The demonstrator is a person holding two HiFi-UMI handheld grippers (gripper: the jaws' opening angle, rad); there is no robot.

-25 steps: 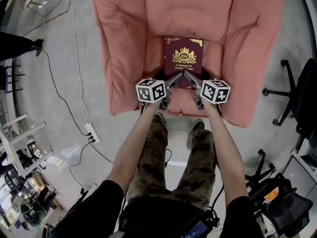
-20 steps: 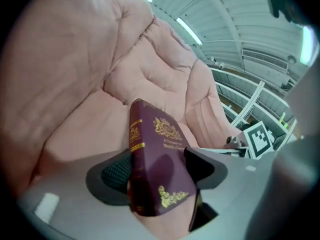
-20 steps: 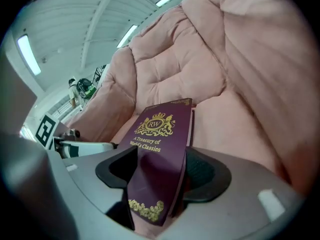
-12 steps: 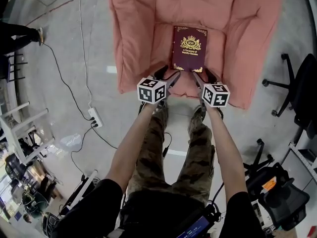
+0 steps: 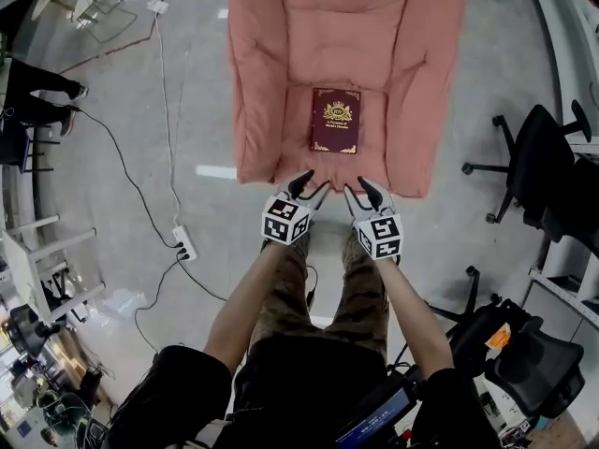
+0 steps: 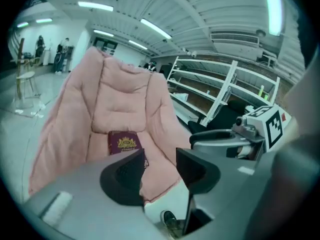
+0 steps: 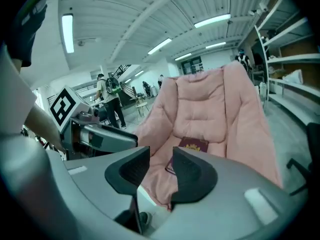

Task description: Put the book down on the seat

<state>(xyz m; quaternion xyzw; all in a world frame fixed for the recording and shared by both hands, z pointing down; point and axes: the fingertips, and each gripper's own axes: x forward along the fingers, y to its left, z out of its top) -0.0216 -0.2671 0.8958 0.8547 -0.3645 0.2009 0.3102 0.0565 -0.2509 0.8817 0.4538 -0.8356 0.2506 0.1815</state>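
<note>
**On the pink seat, the book lies flat and both grippers hang clear of it**

In the middle of the armchair point(image 5: 265, 92), between its two padded arms, the book point(image 5: 336, 121) rests cover up on the seat cushion. It is dark red with a gold crest and gilt corners. Its top edge points toward the backrest and its bottom edge toward the front of the cushion. Nothing is touching it.

The person stands right at the foot of the chair in camouflage trousers point(image 5: 360, 288), with both forearms stretched forward. The left gripper point(image 5: 312, 187) and the right gripper point(image 5: 358, 191) sit side by side, close together, with their tips at the front edge of the cushion and well short of the book. Each carries its marker cube just behind the jaws.

Looking along the left gripper's jaws, they stand apart and are closing. Only the cushion edge and bare floor show through the gap, and the book lies off beyond the left jaw. The right gripper's jaws are also apart and closing, with nothing between the pads and the book visible past them on the seat.

A white power strip point(image 5: 184, 244) and its trailing cables lie on the concrete floor to the left. A black office chair point(image 5: 538, 157) stands off to the right
</note>
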